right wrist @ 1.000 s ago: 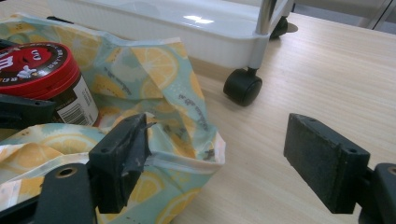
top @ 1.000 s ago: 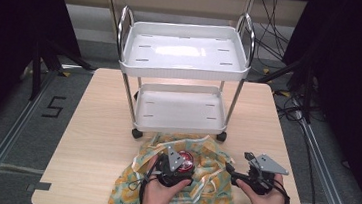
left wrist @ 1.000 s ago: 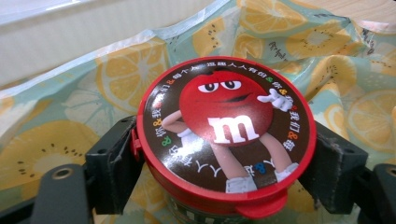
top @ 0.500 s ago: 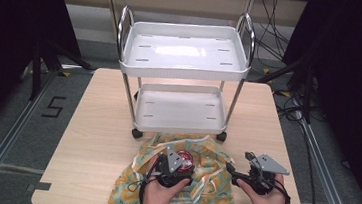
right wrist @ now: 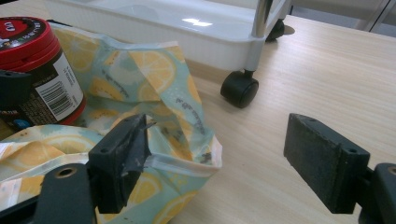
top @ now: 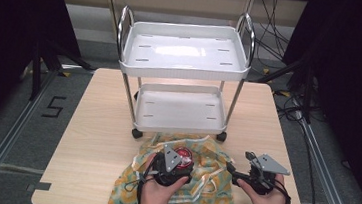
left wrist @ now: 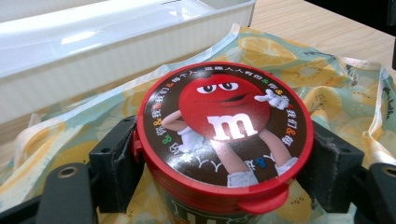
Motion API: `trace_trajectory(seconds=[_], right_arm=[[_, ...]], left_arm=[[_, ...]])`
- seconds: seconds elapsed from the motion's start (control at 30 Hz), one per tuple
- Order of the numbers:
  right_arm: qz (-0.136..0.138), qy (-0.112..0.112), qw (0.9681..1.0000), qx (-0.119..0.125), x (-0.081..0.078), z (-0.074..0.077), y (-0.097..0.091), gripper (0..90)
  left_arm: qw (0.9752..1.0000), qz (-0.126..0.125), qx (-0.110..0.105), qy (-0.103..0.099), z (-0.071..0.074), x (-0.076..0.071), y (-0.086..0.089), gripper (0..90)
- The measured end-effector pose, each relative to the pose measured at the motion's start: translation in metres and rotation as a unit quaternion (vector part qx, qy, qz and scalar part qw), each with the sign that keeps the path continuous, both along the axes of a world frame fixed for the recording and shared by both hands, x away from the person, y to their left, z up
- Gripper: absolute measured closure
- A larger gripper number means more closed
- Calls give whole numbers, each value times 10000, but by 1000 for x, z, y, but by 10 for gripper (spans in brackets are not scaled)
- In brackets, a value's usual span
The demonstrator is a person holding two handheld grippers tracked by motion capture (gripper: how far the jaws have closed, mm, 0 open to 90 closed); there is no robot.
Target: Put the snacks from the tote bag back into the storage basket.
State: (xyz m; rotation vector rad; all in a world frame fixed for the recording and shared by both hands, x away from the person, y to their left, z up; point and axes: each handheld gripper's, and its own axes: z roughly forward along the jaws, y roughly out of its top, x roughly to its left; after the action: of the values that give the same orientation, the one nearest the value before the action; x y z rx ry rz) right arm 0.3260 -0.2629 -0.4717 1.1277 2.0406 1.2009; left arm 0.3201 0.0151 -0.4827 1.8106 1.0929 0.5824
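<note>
The left gripper [left wrist: 219, 163] pinches a red-lidded M&M's candy tub [left wrist: 223, 135] between its jaws, over the lemon-print bag [top: 211, 185] on the wooden table [top: 96, 124]. The right gripper [right wrist: 219, 163] is spread wide at the bag's edge, near the white cart [top: 184, 72]

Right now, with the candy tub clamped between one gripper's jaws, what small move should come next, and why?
Probably lift the candy tub straight up off the lemon-print bag. The left gripper is already shut on it, jaws pressing both sides below the red lid, and the tub stands upright on the bag. The right gripper is open beside the bag's edge, near the cart, holding nothing.
</note>
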Motion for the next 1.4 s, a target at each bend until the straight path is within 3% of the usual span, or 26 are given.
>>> trace_trajectory(seconds=[0.53,0.6,0.7,0.8,0.97,1.4], right_arm=[[-11,8,10000,17,-1,1,0,230],[-27,8,10000,-11,-1,1,0,230],[-20,-2,10000,-25,-1,1,0,230],[-4,0,10000,0,0,0,0,230],[-21,-5,10000,9,0,0,0,230],[-16,-13,10000,7,0,0,0,230]], left_arm=[[9999,73,8,-83,12,-3,0,236],[9998,39,86,-151,14,-3,2,236],[9998,90,-103,-129,17,-3,1,236],[9998,56,68,-182,19,-3,4,236],[9998,55,-63,-201,21,-2,5,237],[9995,109,-74,-281,28,-1,10,237]])
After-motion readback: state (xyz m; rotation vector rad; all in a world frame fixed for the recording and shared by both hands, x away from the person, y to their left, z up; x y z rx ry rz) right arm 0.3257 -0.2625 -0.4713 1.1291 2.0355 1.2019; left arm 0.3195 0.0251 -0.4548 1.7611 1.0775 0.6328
